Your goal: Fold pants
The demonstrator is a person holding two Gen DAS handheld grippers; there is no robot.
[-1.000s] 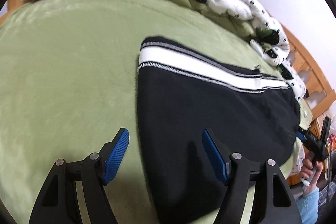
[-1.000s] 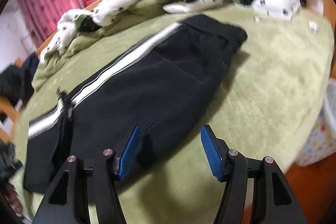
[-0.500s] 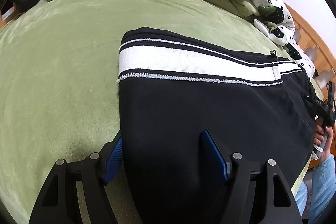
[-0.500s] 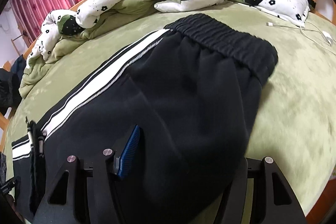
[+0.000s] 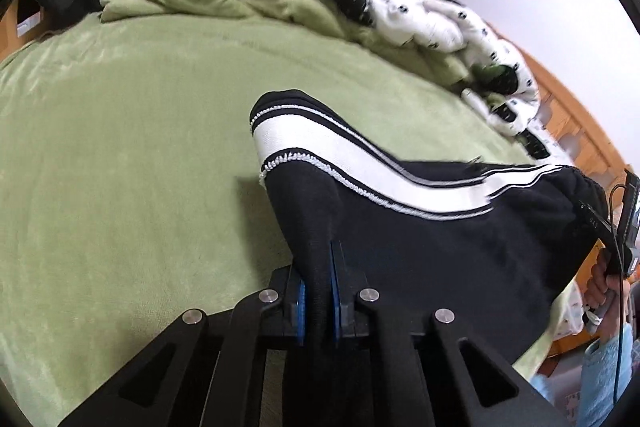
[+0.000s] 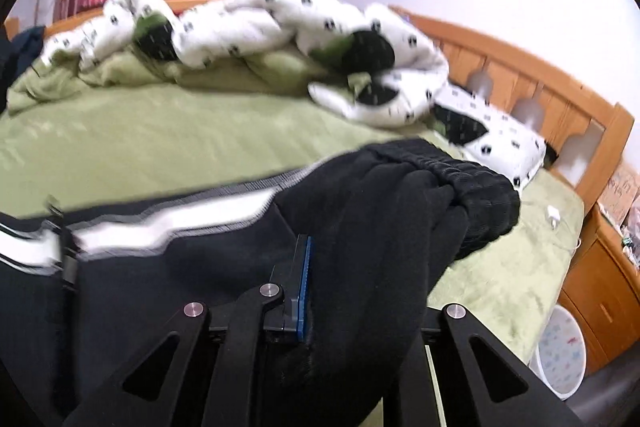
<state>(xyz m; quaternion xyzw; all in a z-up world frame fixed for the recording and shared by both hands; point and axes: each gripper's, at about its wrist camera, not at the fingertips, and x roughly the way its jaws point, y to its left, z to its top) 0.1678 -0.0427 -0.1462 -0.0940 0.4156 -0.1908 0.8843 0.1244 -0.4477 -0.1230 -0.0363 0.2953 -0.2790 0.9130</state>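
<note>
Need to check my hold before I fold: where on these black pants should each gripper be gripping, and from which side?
Grip the near edge, coming from the bedside. The left gripper is shut on the hem end of the pants; the right gripper is closing on bunched fabric below the elastic waistband. Both ends hang free and thin there, so the pants should lift evenly.

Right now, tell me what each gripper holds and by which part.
Both hold the pants. The left gripper is shut on the near edge at the leg-cuff end. The right gripper is closing on bunched fabric just below the waistband.
</note>
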